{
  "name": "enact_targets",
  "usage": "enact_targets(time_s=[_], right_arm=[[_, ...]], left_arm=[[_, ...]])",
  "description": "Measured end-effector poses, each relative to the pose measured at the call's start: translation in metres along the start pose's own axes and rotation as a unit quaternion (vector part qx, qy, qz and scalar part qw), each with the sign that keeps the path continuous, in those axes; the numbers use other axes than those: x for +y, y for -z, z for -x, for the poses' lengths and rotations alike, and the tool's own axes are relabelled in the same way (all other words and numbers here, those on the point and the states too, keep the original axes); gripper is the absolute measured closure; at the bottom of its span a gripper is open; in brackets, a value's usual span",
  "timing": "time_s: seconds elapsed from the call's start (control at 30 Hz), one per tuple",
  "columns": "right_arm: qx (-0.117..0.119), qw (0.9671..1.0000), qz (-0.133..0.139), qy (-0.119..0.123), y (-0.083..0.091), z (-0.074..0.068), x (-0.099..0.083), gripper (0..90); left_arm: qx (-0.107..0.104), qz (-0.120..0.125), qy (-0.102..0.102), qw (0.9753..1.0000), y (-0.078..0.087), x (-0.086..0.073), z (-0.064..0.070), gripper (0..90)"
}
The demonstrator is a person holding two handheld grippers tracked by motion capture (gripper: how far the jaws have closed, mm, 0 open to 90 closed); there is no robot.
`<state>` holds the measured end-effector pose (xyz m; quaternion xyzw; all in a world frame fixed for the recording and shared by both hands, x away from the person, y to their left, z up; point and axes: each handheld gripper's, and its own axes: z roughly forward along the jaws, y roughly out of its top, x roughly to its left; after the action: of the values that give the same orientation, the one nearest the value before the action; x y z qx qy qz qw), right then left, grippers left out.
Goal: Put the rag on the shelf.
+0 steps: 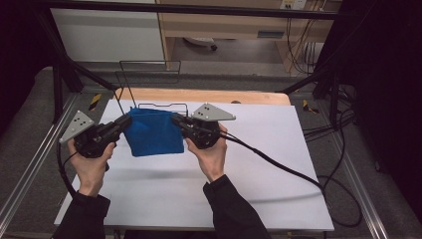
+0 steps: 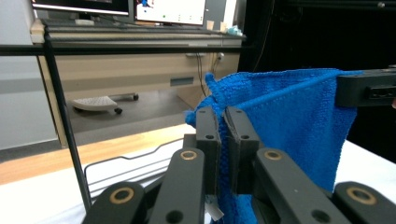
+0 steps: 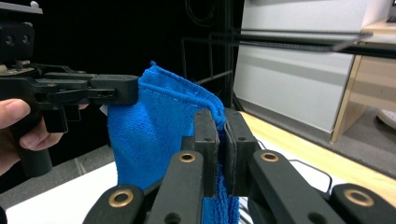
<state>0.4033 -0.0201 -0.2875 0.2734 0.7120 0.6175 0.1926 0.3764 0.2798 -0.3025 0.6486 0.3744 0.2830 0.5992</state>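
A blue cloth (image 1: 153, 132) hangs above the white table top (image 1: 199, 194), stretched between both grippers. My left gripper (image 1: 127, 121) is shut on its upper left corner, and my right gripper (image 1: 175, 119) is shut on its upper right corner. In the left gripper view the cloth (image 2: 299, 121) is pinched between the two black jaws of the left gripper (image 2: 223, 122), with the other gripper's jaw (image 2: 366, 88) clamping the far corner. In the right gripper view the cloth (image 3: 154, 135) runs from the right gripper (image 3: 222, 125) to the other gripper (image 3: 112, 89).
A black wire rack (image 1: 149, 84) stands at the table's far edge, just behind the cloth. A wooden strip (image 1: 209, 95) borders the far side. A black cable (image 1: 278, 164) trails right from the right gripper across the table. Metal frame rails (image 1: 358, 184) run along both sides.
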Motion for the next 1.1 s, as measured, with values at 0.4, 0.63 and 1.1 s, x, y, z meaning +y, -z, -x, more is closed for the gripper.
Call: enact_targets(time_s=[0.4,0.63,1.1], right_arm=[[-0.014,0.9995,0.017,0.021,-0.008,-0.002,0.022,86.1],[-0.02,0.9988,0.031,0.033,-0.009,-0.002,0.037,86.1],[-0.035,0.9966,0.055,0.051,-0.015,0.0,0.072,86.1]], left_arm=[[0.011,0.027,-0.015,0.9995,-0.001,0.022,-0.006,85.2],[0.016,0.041,-0.022,0.9988,0.0,0.039,-0.007,85.2],[0.023,0.067,-0.031,0.997,-0.004,0.069,-0.011,85.3]])
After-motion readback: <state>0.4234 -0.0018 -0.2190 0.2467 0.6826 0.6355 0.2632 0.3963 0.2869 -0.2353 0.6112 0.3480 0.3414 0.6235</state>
